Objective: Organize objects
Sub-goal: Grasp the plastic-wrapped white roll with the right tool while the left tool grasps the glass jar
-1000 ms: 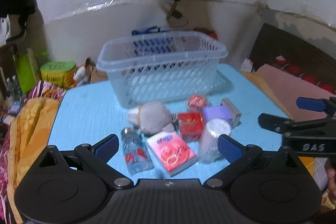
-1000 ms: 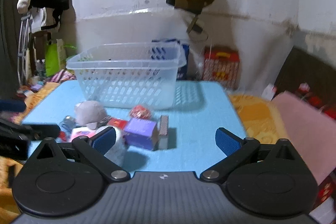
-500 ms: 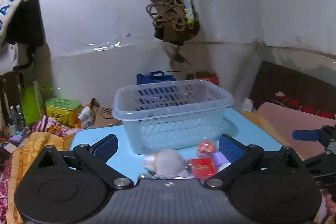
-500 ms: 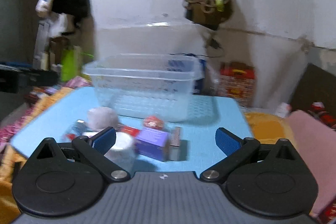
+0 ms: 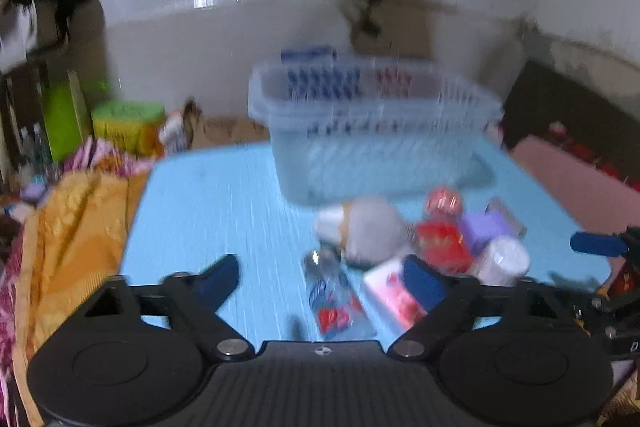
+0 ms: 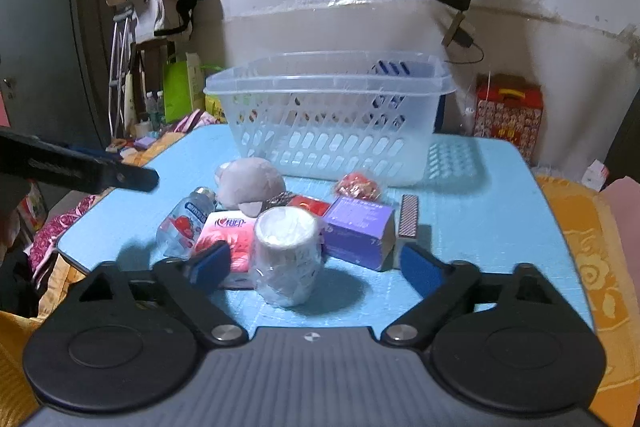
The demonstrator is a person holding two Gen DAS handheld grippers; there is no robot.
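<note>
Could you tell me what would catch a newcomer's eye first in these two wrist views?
Probably the large clear plastic basket, standing empty at the far side of the blue table. Next, the tight cluster of small items in front of it: a wrapped white roll nearest, a purple box to its right, a pink packet and a small bottle to its left, and a grey plush toy behind.

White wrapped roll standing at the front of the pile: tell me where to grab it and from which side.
Grip the white wrapped roll across its round side wall, mid-height, coming from the near, open side. It stands upright, with the pink pack and purple box crowding behind.
</note>
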